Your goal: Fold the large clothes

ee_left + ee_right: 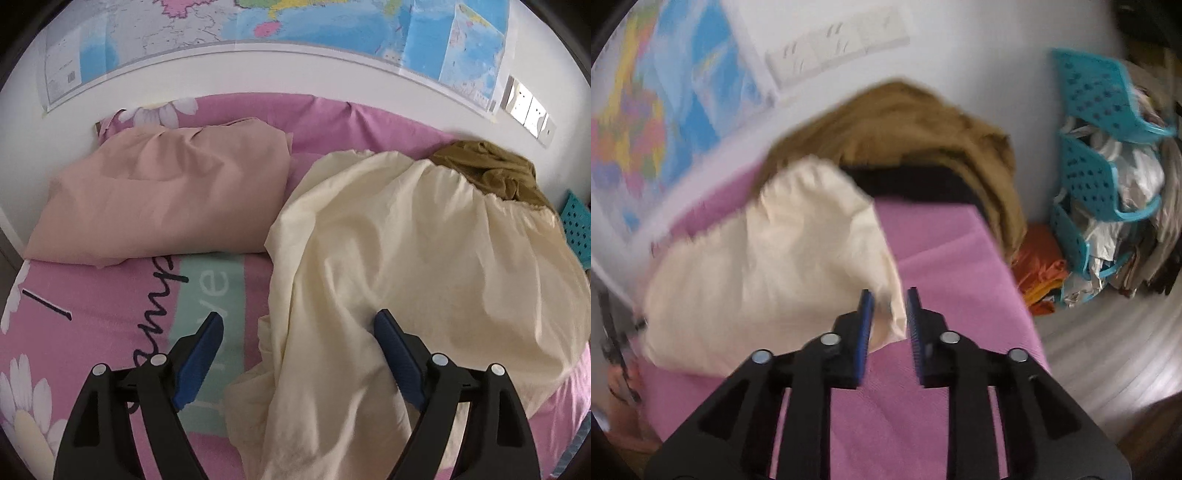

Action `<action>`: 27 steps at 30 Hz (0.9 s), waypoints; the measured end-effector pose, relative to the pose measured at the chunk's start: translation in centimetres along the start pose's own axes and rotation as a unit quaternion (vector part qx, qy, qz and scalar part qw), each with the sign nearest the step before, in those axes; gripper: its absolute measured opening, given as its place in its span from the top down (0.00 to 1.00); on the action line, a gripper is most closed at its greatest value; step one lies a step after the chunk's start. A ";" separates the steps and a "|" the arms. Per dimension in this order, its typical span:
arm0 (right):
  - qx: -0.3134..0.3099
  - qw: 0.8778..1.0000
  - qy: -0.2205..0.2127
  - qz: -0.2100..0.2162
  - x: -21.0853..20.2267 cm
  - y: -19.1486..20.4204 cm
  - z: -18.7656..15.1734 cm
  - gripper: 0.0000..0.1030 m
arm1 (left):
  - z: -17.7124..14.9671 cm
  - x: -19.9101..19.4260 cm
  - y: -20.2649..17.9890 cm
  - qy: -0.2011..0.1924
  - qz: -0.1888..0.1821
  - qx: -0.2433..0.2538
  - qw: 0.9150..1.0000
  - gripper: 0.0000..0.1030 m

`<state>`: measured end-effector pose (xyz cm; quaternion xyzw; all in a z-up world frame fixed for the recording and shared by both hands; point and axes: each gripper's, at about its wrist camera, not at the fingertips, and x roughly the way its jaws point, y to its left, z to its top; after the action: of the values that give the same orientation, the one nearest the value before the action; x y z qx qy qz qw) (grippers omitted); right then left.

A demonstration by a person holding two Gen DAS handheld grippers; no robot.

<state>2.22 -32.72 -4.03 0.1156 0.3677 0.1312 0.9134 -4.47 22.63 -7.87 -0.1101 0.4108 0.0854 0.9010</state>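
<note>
- Cream garment [388, 258] lies rumpled on the bed [92, 314], right half, spread toward the wall; far end overlaps an olive-brown garment [495, 170]. Pink folded piece [159, 195] sits apart on the left, near the wall.
- Left gripper [299, 354]: jaws spread wide, nothing between them yet; near part of the cream cloth lies under/between the fingers, right pad looks to be touching the fabric.
- Right gripper [890, 321]: jaws partly parted, not clamped; a corner of the cream garment [768, 266] sits right at the gap, beside the left pad. View is motion-blurred, so can't tell if the cloth is actually inside the gap.
- Step in hand, my read: getting a hold on two edges/corners to lay it flat before folding.
- To do it well: pinch a single layer at the hem/corner, not a bunch; close both sides before lifting; pull the two holds apart to take out slack, then drag clear of the olive-brown one so it doesn't come along.
- Risk: right corner slips out if jaws close too shallow. Blue baskets [1100, 155] w/ clutter sit off the bed's right; keep the cloth from sliding that way.
</note>
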 end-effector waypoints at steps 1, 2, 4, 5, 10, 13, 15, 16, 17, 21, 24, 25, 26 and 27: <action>0.005 1.000 -0.014 0.012 -1.0 0.0 -0.2 0.79 | -0.1 -0.4 0.1 -0.002 -0.005 -0.001 1.000 0.22; 0.002 0.999 -0.023 0.033 -1.8 0.5 -0.3 0.76 | -0.2 -0.9 0.1 -0.008 -0.009 0.000 1.000 0.23; -0.048 0.997 -0.015 0.051 -1.9 2.9 -0.5 0.68 | -0.3 -2.0 -0.3 -0.025 -0.018 0.016 0.999 0.23; -0.061 0.997 -0.011 0.046 -1.4 3.3 -0.4 0.66 | -0.4 -2.3 -0.8 -0.030 -0.018 0.030 0.999 0.23; -0.005 0.997 0.064 0.040 4.3 1.3 -0.6 0.82 | -0.8 -0.9 -1.1 0.001 -0.008 0.030 1.000 0.23; 0.059 0.993 0.052 0.084 2.5 0.3 -1.2 0.51 | -1.3 -2.4 -0.4 -0.012 -0.013 0.011 1.000 0.23; 0.072 0.989 0.037 0.122 0.1 0.6 -1.8 0.20 | -2.0 -4.4 -0.1 -0.025 -0.036 0.009 0.999 0.24; 0.080 0.984 0.043 0.151 -0.7 0.8 -2.4 0.20 | -2.5 -5.3 0.0 -0.026 -0.060 0.006 0.998 0.24; 0.085 0.981 0.053 0.168 -0.9 1.0 -2.8 0.20 | -3.0 -5.9 0.0 -0.024 -0.074 0.004 0.997 0.24; 0.132 0.956 0.105 0.238 -0.3 1.9 -5.5 0.20 | -5.4 -7.1 -0.8 0.021 -0.165 0.011 0.986 0.24; 0.150 0.948 0.123 0.252 1.7 3.3 -6.2 0.19 | -6.9 -6.8 -2.5 0.051 -0.198 0.020 0.979 0.24; 0.155 0.947 0.127 0.252 2.1 3.7 -6.1 0.17 | -7.3 -6.6 -3.1 0.058 -0.204 0.025 0.977 0.24; 0.157 0.945 0.130 0.254 2.5 4.1 -6.1 0.17 | -7.5 -6.3 -3.7 0.064 -0.209 0.026 0.976 0.24; 0.156 0.945 0.135 0.255 3.1 4.5 -6.0 0.17 | -7.7 -6.0 -3.9 0.070 -0.214 0.023 0.974 0.24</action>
<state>-0.52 -26.84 -8.84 0.3281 0.4616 0.3151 0.7616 -12.95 16.40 -7.77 -0.1802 0.4415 -0.1265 0.8699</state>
